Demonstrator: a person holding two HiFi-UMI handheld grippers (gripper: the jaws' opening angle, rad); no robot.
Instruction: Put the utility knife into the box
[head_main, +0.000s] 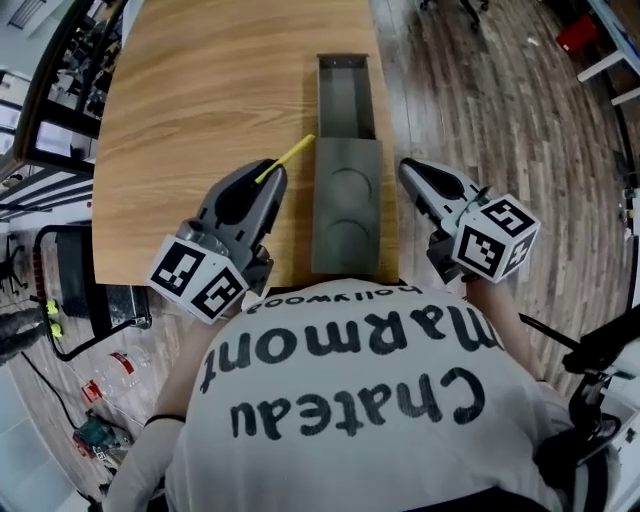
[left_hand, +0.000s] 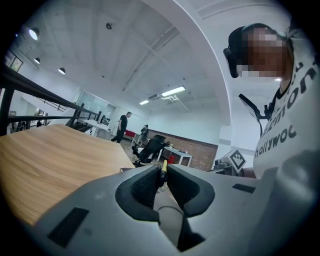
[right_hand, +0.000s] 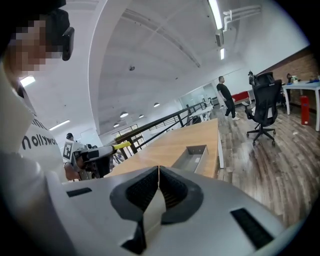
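Currently, most of the utility knife (head_main: 285, 158) is sitting hidden inside the left gripper (head_main: 268, 174), whose jaws are clamping it. Only a thin yellow end is projecting past the tips, pointing toward the box (head_main: 322, 95) on the wooden table (head_main: 200, 90). In the left gripper view, just a yellow sliver is showing between the pads (left_hand: 145, 186). The person's shirt (head_main: 350, 400) is cutting off the box's near end. A grey panel (head_main: 347, 210) with two round recesses is covering the box's near part, so its contents are not showing. The far section is lying open, showing bare grey floor. The right gripper (head_main: 408, 168) is hovering just beside the box, jaws pressed together, gripping nothing.
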